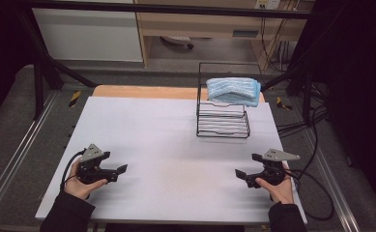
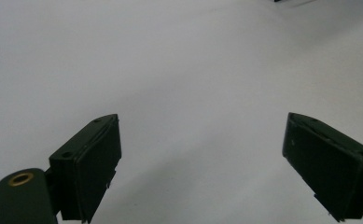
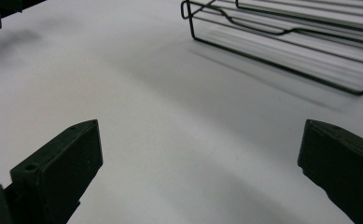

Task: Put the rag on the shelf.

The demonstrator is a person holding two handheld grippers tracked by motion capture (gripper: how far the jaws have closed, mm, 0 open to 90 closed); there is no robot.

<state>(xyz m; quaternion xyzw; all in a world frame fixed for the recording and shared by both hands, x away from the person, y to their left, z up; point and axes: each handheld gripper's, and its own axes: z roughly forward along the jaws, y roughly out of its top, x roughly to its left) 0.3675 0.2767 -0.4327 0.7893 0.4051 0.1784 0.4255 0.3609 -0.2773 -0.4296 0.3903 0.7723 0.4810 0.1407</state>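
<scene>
At the left of the high view we see the left black two-jaw gripper (image 1: 116, 163) held low over the white table top (image 1: 166, 145), near the front left corner, with a grey three-cornered plate on top and a black cable looping behind the hand. Its jaws point toward the middle of the table. In the left gripper view (image 2: 202, 154) those jaws stand wide apart with nothing between them but bare white surface.

Further right and toward the back of the table we find the black wire rack with two tiers (image 1: 223, 126), standing upright on the table top. On its upper tier lies a folded light-blue cloth (image 1: 233, 90), sagging a little at both ends; the lower tier holds nothing that we can make out. The rack is well apart from both grippers.

At the right, the right black two-jaw gripper (image 1: 246, 166) sits near the front right corner, its jaws turned toward the table's middle. In the right gripper view (image 3: 200, 163) its jaws are likewise spread wide and grip nothing, and the rack's lower wires (image 3: 282, 42) show ahead of them, at the upper right.
</scene>
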